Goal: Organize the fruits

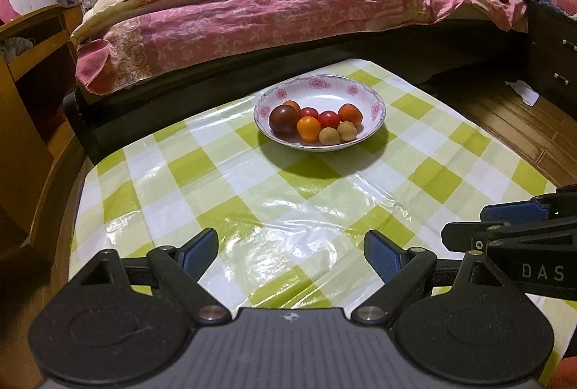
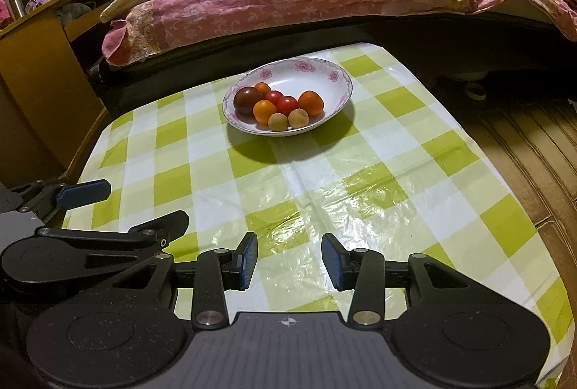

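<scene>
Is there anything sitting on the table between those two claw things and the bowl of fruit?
Nothing visible does. Between the open left gripper, the open right gripper and the bowl lies only the bare checkered tablecloth. The fruits already sit inside the bowl.

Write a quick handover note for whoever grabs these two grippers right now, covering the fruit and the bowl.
Left gripper: open, empty, low over the near part of the checked tablecloth.
Right gripper: open, empty, alongside the left one.
The floral bowl sits at the far end of the table, near the bed. It holds a dark round fruit, orange fruits, two red tomatoes and two tan ones.
Done: every fruit in view is in the bowl, none loose on the cloth.
Left: apparently nothing to gather; check outside the views.
</scene>
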`<state>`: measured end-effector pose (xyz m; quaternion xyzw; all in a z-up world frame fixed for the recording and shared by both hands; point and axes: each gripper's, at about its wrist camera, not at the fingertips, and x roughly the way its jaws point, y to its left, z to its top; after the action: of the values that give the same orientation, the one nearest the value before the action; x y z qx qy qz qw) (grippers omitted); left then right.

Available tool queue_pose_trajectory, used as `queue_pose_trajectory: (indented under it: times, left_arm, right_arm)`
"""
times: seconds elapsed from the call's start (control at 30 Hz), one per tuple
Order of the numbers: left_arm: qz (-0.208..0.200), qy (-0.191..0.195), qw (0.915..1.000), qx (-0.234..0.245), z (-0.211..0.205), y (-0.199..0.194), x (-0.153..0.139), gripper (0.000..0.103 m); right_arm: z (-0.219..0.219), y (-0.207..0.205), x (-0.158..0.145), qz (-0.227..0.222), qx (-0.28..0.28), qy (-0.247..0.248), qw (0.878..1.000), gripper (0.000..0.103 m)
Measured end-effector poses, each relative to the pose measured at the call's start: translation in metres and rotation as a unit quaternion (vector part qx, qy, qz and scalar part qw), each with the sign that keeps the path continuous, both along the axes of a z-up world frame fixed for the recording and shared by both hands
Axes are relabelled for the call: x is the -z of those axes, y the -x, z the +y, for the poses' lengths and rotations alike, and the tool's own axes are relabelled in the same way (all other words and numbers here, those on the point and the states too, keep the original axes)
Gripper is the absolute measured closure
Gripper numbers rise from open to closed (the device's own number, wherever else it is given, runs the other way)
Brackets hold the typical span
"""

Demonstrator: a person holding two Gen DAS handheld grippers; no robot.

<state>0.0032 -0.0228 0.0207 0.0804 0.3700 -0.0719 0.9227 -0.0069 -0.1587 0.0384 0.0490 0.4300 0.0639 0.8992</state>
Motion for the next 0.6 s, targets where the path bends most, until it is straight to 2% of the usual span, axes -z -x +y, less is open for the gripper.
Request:
queue_pose_trajectory:
  times: [0.6]
  left_arm:
    - [0.017,0.006,0.9998,-0.01,0.003,0.016,0.004,0.008]
  right_arm:
    - [0.005,0.017,0.0,0.006,-0.007,0.005,1.0,0.065]
